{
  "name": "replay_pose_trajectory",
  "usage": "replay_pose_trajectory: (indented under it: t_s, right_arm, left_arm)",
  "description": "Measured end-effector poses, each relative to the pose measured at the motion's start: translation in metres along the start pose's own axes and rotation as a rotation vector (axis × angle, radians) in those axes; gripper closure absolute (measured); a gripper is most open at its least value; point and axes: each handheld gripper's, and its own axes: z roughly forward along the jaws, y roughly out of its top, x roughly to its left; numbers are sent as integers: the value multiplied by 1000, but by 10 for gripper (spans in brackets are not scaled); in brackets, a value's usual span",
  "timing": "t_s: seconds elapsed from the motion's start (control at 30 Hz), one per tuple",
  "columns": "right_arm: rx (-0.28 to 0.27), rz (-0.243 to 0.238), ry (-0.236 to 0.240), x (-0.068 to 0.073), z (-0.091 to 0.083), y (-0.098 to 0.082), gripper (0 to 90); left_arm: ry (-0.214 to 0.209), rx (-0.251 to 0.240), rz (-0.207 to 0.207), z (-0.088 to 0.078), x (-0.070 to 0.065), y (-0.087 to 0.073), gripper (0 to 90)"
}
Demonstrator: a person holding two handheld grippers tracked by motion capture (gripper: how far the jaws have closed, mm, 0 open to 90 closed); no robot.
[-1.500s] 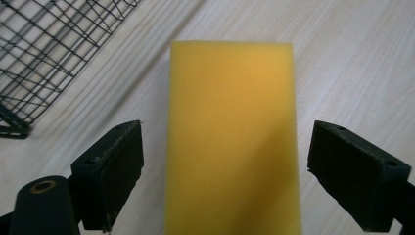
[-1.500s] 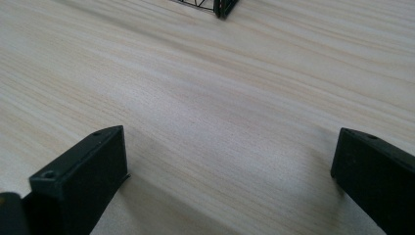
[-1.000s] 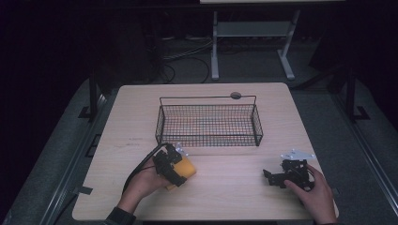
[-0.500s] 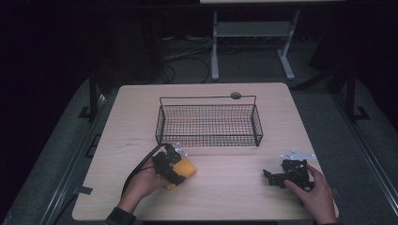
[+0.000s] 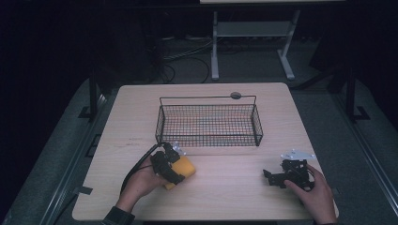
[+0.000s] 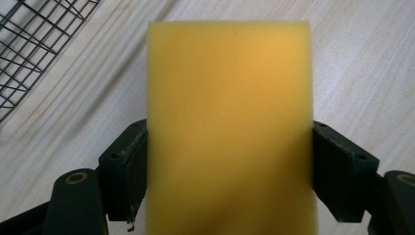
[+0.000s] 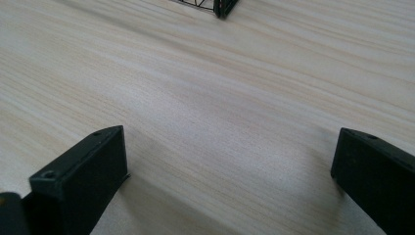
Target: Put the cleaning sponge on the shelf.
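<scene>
Black two-jaw left tool [image 5: 180,169]; black cable; right tool [image 5: 271,176], grey plate.

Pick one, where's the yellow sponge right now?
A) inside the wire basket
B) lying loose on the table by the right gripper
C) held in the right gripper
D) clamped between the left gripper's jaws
D: in the left gripper view the yellow sponge sits pressed between both black jaws of the left gripper, in front of the wire basket, while the right gripper has its jaws spread with nothing between them.
</scene>
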Motion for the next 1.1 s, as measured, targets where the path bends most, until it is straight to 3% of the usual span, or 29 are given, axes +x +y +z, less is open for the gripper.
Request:
replay_pose_trajectory:
  t_s: [1.1]
  right_arm:
    - [0, 2, 0, 0, 0, 0, 0]
  left_arm:
    - [4, -13, 30, -47, 7, 33, 242]
